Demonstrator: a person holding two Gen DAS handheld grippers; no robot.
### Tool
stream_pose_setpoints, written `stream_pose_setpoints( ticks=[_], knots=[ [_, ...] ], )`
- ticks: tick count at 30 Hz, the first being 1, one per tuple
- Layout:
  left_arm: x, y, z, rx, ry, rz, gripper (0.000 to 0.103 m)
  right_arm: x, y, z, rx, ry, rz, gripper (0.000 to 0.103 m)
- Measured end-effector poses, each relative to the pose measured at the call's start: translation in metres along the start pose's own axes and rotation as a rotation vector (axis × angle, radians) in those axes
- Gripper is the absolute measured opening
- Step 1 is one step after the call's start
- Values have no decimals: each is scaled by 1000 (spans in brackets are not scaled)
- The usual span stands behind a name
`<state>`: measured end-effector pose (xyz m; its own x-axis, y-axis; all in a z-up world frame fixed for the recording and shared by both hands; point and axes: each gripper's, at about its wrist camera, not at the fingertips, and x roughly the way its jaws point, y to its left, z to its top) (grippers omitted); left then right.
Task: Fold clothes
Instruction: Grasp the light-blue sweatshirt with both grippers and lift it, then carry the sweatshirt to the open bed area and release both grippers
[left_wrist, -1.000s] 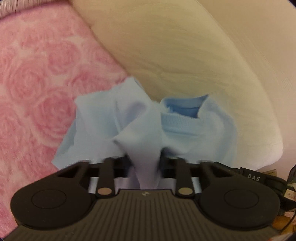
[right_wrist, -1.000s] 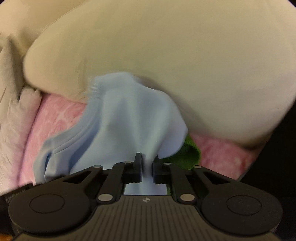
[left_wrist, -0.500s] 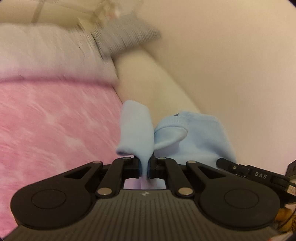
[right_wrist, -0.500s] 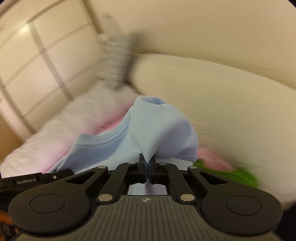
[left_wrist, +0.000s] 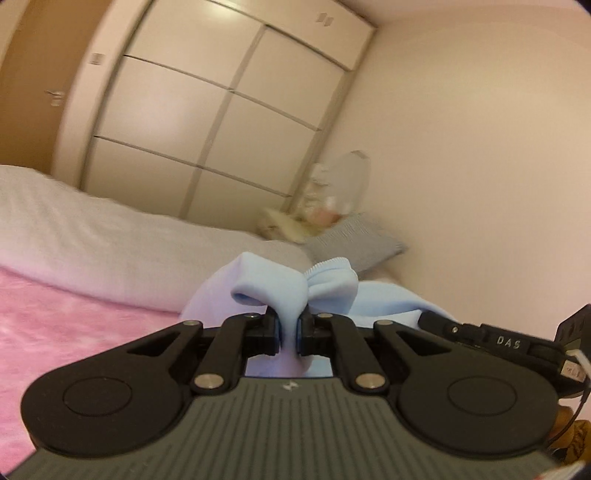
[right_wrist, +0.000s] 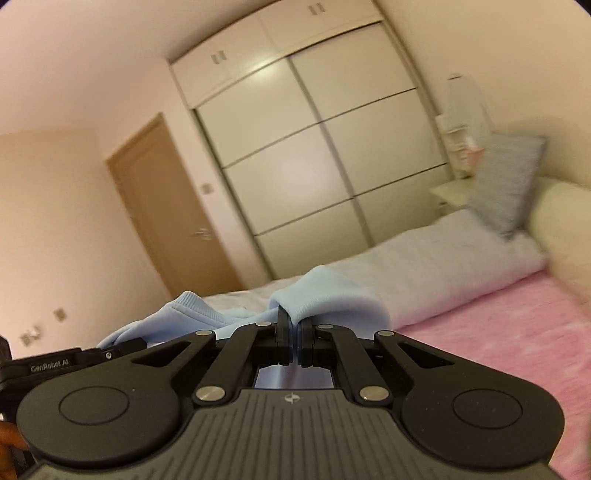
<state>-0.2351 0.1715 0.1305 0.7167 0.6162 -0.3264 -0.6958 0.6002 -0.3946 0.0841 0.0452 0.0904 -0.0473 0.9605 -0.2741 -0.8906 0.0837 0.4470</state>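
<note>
Both my tongs are raised off the bed. At 9 o'clock of my left tongs (left_wrist: 287, 334) the pink blanket (left_wrist: 74, 317) lies open and bare. At 12 the grey duvet roll (left_wrist: 129, 251) bars the way, the striped pillow (left_wrist: 354, 240) and wall beyond. My right tongs (right_wrist: 294, 341) have bare blanket (right_wrist: 498, 332) at 3; the cream bolster (right_wrist: 565, 229) blocks 2.

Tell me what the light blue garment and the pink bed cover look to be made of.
Light blue garment: soft matte knit, probably cotton sweatshirt fleece; ribbed band and thick rounded folds suggest it. Pink bed cover: plush, fuzzy pile, probably synthetic fleece; mottled nap, no sheen. Blur limits certainty.
</note>
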Motion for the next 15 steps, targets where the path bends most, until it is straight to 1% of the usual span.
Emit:
stream_pose_setpoints(
  ticks=[1, 2, 3, 4, 5, 6, 7, 8, 9, 11, 14, 15],
  knots=[
    [-10, 15, -3, -7, 14, 43, 16, 7, 18, -9, 8, 25, 20, 3],
    [-17, 31, -8, -17, 48, 105, 22, 17, 34, -18, 21, 58, 33, 6],
    [-24, 47, -14, -28, 82, 167, 28, 30, 47, -29, 37, 114, 48, 18],
    [-32, 64, -21, -39, 124, 232, 29, 43, 58, -44, 49, 195, 58, 23],
    [-38, 81, -31, -54, 191, 300, 30, 56, 68, -59, 59, 286, 59, 35],
    [-43, 95, -44, -72, 245, 341, 30, 66, 78, -77, 61, 380, 58, 49],
    [-51, 110, -59, -103, 296, 372, 31, 71, 88, -95, 56, 453, 53, 50],
    [-61, 122, -74, -136, 346, 398, 32, 72, 95, -113, 48, 507, 46, 50],
    [-70, 131, -91, -156, 390, 422, 32, 72, 103, -130, 43, 562, 32, 53],
    [-88, 149, -118, -196, 463, 469, 32, 67, 112, -157, 48, 651, -11, 53],
    [-123, 169, -146, -253, 491, 499, 32, 61, 122, -182, 37, 723, -51, 53],
    [-128, 167, -150, -246, 493, 504, 33, 61, 126, -185, 19, 737, -64, 53]
  ],
)
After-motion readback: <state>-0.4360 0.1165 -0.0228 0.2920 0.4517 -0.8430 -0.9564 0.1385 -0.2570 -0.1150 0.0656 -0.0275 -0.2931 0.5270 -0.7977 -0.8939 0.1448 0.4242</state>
